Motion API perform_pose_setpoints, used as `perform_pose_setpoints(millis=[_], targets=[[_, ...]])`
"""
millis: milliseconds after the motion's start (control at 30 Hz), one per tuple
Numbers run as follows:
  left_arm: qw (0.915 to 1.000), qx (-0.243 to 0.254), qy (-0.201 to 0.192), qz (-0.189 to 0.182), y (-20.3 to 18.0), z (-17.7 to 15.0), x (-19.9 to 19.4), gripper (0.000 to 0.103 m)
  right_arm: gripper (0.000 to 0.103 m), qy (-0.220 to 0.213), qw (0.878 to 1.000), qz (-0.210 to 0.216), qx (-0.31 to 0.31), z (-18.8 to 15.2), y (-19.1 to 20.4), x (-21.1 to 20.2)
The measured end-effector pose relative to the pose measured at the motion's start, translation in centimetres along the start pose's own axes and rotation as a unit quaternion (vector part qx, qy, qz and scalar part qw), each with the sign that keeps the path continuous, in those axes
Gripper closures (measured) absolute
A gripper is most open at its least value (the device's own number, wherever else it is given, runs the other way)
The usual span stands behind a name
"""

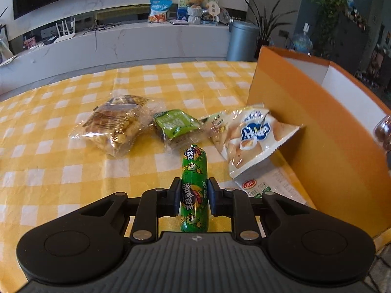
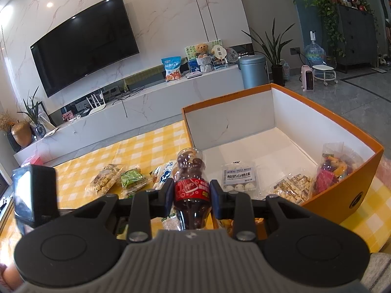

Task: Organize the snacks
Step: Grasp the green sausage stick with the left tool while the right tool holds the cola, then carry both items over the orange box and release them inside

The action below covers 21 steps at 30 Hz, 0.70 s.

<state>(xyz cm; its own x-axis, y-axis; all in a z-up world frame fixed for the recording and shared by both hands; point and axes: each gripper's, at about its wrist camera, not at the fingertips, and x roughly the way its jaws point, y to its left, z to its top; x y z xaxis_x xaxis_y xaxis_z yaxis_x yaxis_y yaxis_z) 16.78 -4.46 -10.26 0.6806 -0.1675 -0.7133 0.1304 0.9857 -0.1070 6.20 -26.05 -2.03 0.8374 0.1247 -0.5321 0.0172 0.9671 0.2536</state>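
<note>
Yellow-and-white checked cloth covers the tabletop (image 1: pixel 61 171), which is set in a living room with a wall-mounted television (image 2: pixel 85 44) above a long white console.

The left tool (image 1: pixel 194 196) is pressed onto a green sausage stick (image 1: pixel 194 188), which is pinched around its middle and pointed forward above the cloth. Just beyond it, three packets are laid on the tabletop in a row: a clear packet of biscuits (image 1: pixel 114 124), a green-labelled packet (image 1: pixel 177 127) touching it, and a white bread bag (image 1: pixel 254 139) whose far edge is leaned against the outer wall of the orange box (image 1: pixel 305 112). A flat white packet (image 1: pixel 276 183) is seen under the bread bag, beside the box wall.

The right tool (image 2: pixel 191 196) is clamped on a small clear bottle of chocolate balls (image 2: pixel 191 183), gripped at its red label and held upright near the box's near-left corner. The orange box (image 2: pixel 366 171), white inside, is open at the top. Three packets are held in it, all toward the near side: a clear tray of white balls with a printed label (image 2: pixel 238 179), a clear bag of pale pieces (image 2: pixel 294 188) next to it, and a clear bag of mixed coloured sweets (image 2: pixel 334 168) propped against the right wall. The far part of the box floor is left bare.
</note>
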Motion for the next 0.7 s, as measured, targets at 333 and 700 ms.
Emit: perform_pose_setpoints(millis=[333, 700], targets=[[0.9944, -0.062, -0.045, -0.073, 1.4, 2.4, -6.1, 0.078, 0.073, -0.031, 0.999, 0.012, 0.010, 0.5, -0.4, -1.1], [0.9922, -0.011, -0.084, -0.092, -3.5, 4.9, -9.3, 0.078, 0.073, -0.074, 0.994, -0.033, 0.068, 2.6, -4.5, -2.0]])
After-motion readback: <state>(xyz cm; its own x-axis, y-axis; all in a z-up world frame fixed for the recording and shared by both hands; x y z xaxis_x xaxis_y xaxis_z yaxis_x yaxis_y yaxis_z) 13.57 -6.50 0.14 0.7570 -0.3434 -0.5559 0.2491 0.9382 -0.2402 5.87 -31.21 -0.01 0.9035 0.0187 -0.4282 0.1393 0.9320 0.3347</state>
